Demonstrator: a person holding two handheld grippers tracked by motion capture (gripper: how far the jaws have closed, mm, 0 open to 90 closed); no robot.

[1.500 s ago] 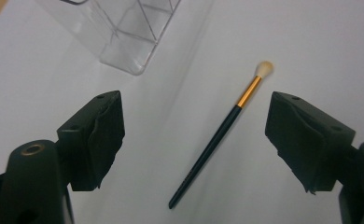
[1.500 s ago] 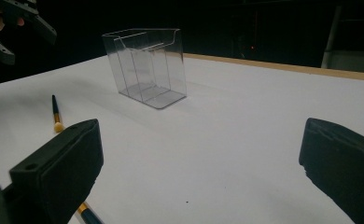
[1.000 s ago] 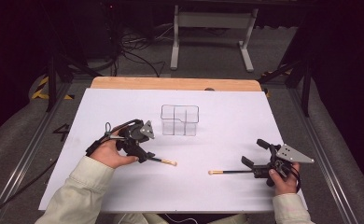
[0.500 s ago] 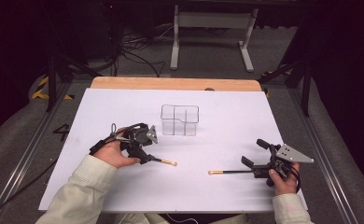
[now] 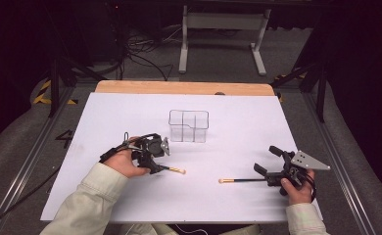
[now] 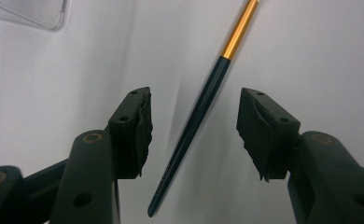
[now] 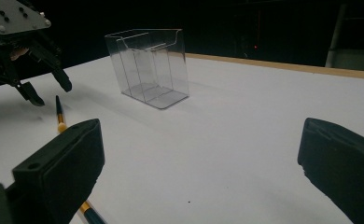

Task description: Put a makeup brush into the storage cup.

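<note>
The left hand-held gripper straddles a dark brush on the surface, jaws apart (right hand-held gripper likewise apart); closing looks next.

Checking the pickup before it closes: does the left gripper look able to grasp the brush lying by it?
Probably yes. The left gripper has its jaws open on either side of the brush, whose dark handle lies between them on the white table with nothing in between.

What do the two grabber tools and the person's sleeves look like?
Both are black. The left gripper has thick jaws with rough dark pads and a thin black cable. The right gripper carries a grey three-cornered plate with small holes. The long sleeves are pale cream.
</note>
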